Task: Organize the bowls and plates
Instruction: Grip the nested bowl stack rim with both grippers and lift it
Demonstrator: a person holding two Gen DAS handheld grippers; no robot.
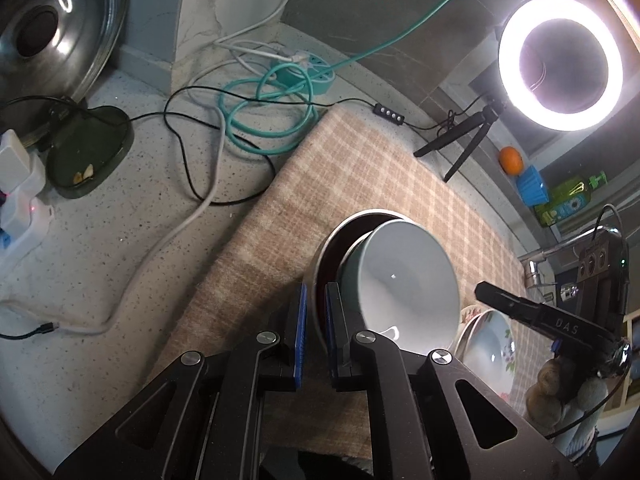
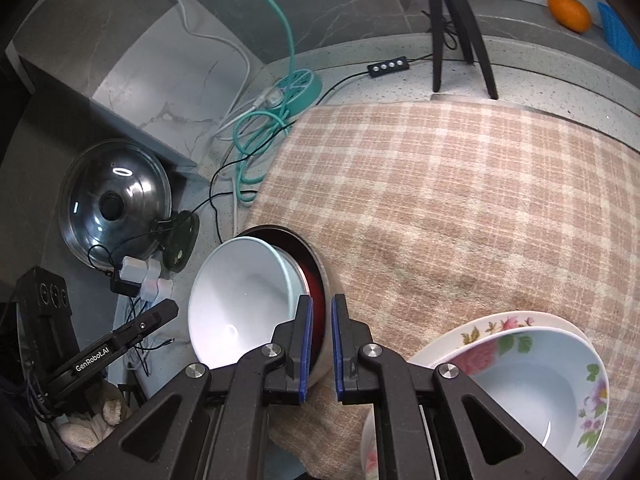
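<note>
Now both my left gripper (image 1: 316, 336) and right gripper (image 2: 320, 350) clamp the metal bowl's (image 2: 326, 280) rim, the white bowl (image 1: 408, 280) tilted inside it, floral plates (image 2: 540, 380) beside it.

Left claw (image 1: 316, 332) on steel bowl (image 1: 320, 264) (tilted)

**Speckled surface, half under a checked cloth**

A pale speckled stone surface (image 1: 120, 248) carries a beige-and-cream checked cloth (image 2: 460, 200) over its right part. On the cloth lie floral-patterned white shallow plates (image 2: 532, 364), stacked. On the bare stone lie a coiled teal cable (image 1: 264, 120), a round teal socket hub (image 2: 298, 90), a thin black cord with an inline button switch (image 2: 388, 66), a white cable (image 1: 188, 216), a dark green heart-shaped dish (image 1: 90, 152) and white plug adapters (image 1: 20, 184). A black tripod (image 2: 456, 28) stands at the far edge. A glass pan lid (image 2: 116, 204) leans against the wall.
</note>
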